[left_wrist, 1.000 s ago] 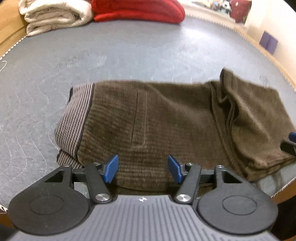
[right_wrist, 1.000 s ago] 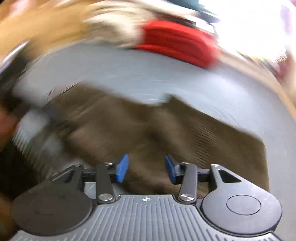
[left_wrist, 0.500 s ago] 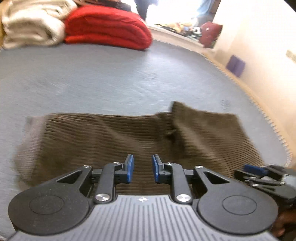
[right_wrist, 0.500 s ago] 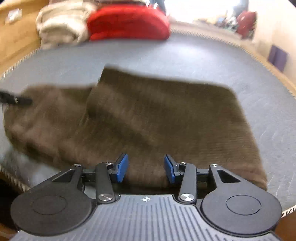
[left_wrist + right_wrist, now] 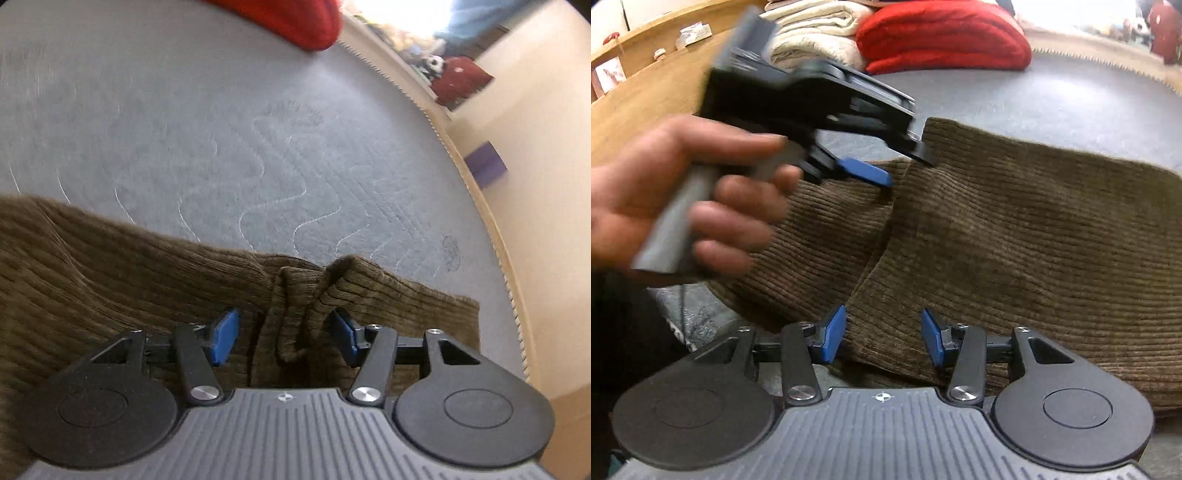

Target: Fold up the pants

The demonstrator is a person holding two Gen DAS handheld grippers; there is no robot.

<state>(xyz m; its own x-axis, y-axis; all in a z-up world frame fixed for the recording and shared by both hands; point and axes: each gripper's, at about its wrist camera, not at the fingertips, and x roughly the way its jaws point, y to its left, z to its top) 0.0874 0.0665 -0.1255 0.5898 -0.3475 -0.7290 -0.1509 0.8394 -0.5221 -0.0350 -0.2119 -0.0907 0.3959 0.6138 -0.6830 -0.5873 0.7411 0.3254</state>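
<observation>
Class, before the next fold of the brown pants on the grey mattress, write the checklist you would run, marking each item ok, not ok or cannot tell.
1. Left gripper open: ok.
2. Right gripper open: ok.
3. Pants already folded over once: ok.
4. Top layer flat: not ok, bunched ridge between the left gripper's blue pads.
5. Mattress beyond the pants bare: ok.
6. Waistband aligned: cannot tell.
</observation>
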